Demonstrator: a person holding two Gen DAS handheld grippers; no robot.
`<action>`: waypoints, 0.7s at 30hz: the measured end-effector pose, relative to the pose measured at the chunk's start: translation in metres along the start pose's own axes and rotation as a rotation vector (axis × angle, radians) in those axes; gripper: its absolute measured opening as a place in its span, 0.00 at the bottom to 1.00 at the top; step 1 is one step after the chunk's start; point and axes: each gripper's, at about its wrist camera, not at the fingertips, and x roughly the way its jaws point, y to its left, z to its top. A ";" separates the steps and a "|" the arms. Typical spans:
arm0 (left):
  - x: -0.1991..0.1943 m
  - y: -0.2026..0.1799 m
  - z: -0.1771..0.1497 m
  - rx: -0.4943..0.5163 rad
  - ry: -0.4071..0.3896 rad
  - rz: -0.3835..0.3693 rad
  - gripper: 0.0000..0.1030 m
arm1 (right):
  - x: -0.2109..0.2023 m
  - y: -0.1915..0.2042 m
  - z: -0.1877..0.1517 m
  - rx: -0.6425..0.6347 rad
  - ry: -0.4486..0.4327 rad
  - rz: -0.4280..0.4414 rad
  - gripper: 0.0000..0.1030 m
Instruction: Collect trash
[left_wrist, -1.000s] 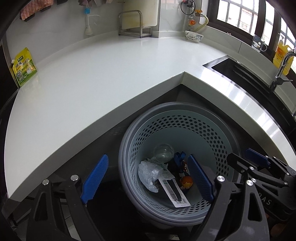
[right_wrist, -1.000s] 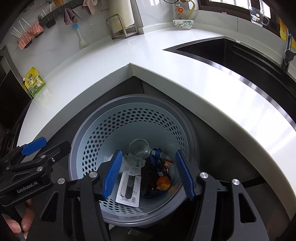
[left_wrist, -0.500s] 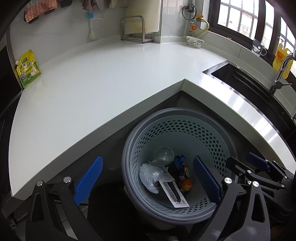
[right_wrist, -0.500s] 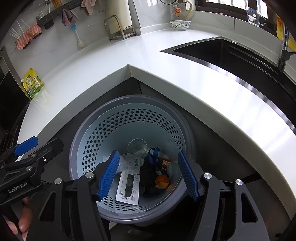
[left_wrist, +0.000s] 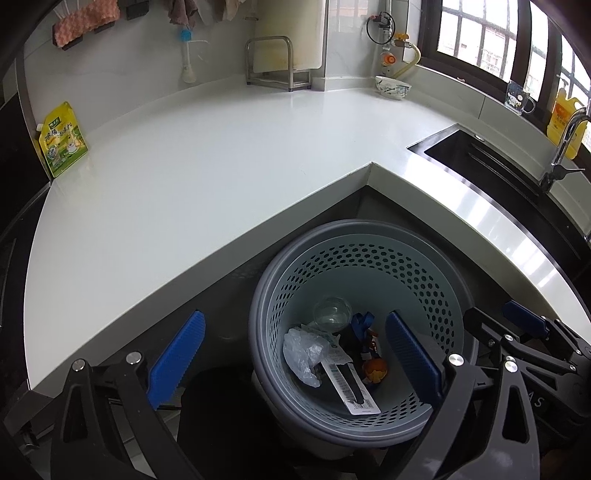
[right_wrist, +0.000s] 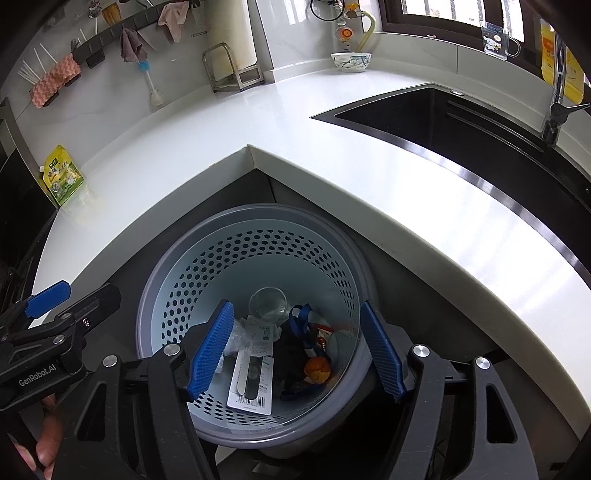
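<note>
A grey perforated basket (left_wrist: 406, 266) (right_wrist: 207, 266) stands on the floor in the inner corner of the counter. In it lie a clear plastic cup (left_wrist: 332, 314) (right_wrist: 267, 304), a crumpled white bag (left_wrist: 303, 350), a barcoded card pack (left_wrist: 351, 387) (right_wrist: 251, 384), a blue lanyard (right_wrist: 299, 321) and a small orange item (left_wrist: 375, 371) (right_wrist: 317, 369). My left gripper (left_wrist: 295, 356) (right_wrist: 74, 295) hangs above the basket's left rim, open wide and empty. Over the basket my right gripper (right_wrist: 297, 352) (left_wrist: 498, 321) has its jaws opening, with nothing held between them.
The white L-shaped counter (left_wrist: 221, 177) wraps behind the basket. A dark sink (right_wrist: 461, 122) with a faucet (right_wrist: 554, 110) lies to the right. A yellow pouch (left_wrist: 62, 140), a metal rack (left_wrist: 277, 62), a bowl (left_wrist: 393, 86) and a yellow bottle (left_wrist: 565, 122) stand along the back.
Both grippers' jaws have spread wider. The trash in the basket lies as before.
</note>
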 end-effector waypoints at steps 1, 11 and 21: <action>0.000 0.000 0.000 0.000 -0.001 0.002 0.94 | 0.000 0.000 0.000 -0.002 -0.001 -0.001 0.66; -0.005 0.000 0.000 0.002 -0.010 0.013 0.94 | -0.004 0.004 0.000 -0.014 -0.014 -0.012 0.67; -0.006 -0.001 0.001 0.004 -0.009 0.033 0.94 | -0.006 0.005 0.000 -0.017 -0.017 -0.014 0.67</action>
